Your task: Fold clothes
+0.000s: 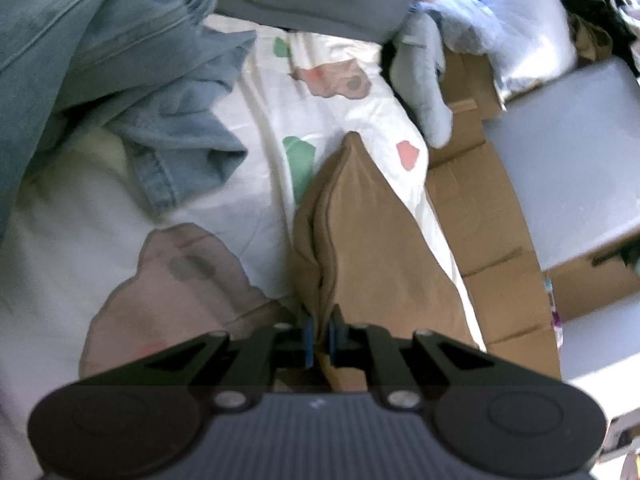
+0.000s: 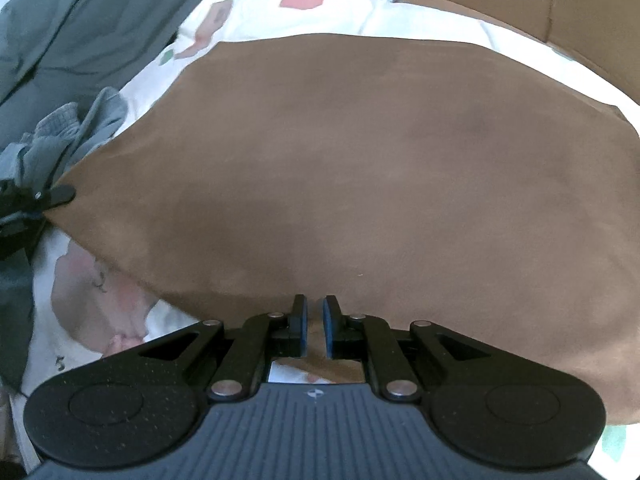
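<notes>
Left wrist: my left claw point(image 1: 320, 338) pinches the folded edge of the brown cloth point(image 1: 360, 240), lying along the bed point(image 1: 256, 128) edge. Right wrist: my right claw point(image 2: 315, 320) is nearly closed at its near hem, grip unclear. Soft, light, limp; hold corners.

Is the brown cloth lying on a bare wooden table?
No, the brown cloth lies spread on a white bedsheet printed with pink and green shapes.

A white bedsheet point(image 1: 256, 128) printed with pink, green and brown blotches covers the bed. Flattened cardboard point(image 1: 480, 208) lies beside its edge, a grey plush toy point(image 1: 424, 80) (blurred) resting across both.
</notes>
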`<state>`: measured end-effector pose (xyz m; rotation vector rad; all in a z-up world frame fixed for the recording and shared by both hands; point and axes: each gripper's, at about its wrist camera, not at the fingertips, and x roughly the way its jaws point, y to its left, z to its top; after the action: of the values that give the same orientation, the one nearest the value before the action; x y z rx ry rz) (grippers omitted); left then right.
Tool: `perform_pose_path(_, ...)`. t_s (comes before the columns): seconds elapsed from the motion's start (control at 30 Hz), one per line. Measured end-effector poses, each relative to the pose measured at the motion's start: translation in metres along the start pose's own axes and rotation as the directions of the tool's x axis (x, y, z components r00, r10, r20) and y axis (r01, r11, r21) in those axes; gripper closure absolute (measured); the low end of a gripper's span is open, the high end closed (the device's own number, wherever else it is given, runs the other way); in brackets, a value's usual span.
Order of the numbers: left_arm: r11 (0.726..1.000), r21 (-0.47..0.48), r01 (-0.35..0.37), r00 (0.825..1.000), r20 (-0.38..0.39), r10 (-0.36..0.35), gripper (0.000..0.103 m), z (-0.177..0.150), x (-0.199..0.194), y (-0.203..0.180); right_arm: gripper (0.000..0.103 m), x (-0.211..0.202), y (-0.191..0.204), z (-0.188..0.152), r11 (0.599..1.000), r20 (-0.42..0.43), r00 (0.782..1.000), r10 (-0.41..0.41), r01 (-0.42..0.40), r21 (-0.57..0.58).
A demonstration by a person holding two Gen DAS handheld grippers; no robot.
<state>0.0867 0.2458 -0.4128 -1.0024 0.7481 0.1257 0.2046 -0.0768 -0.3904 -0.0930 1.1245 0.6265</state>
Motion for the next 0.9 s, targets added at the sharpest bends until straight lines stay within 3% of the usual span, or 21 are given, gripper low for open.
perform_pose_path(0.23,1.0,-0.016,-0.015,1.0,-0.014,0.014,0.096,-0.003,0.003,0.011,0.094,0.011,-0.004,0.005,0.999,0.014,1.0,0.007,-0.008,0.046)
perform_pose_path(0.43,0.999,-0.041,-0.007,1.0,-0.017,0.006,0.096,-0.006,0.006,0.023,0.093,0.027,0.007,0.012,1.0,0.01,1.0,-0.009,0.009,0.001)
perform_pose_path(0.7,0.995,-0.098,0.0,1.0,-0.006,0.0,0.096,-0.011,0.013,0.038,0.092,0.043,0.005,0.041,0.992,0.048,0.991,-0.122,0.122,0.004)
perform_pose_path(0.9,0.994,-0.112,0.009,1.0,-0.011,-0.01,0.096,-0.011,0.016,0.042,0.092,0.054,-0.009,0.065,0.987,0.072,0.985,-0.158,0.154,0.055)
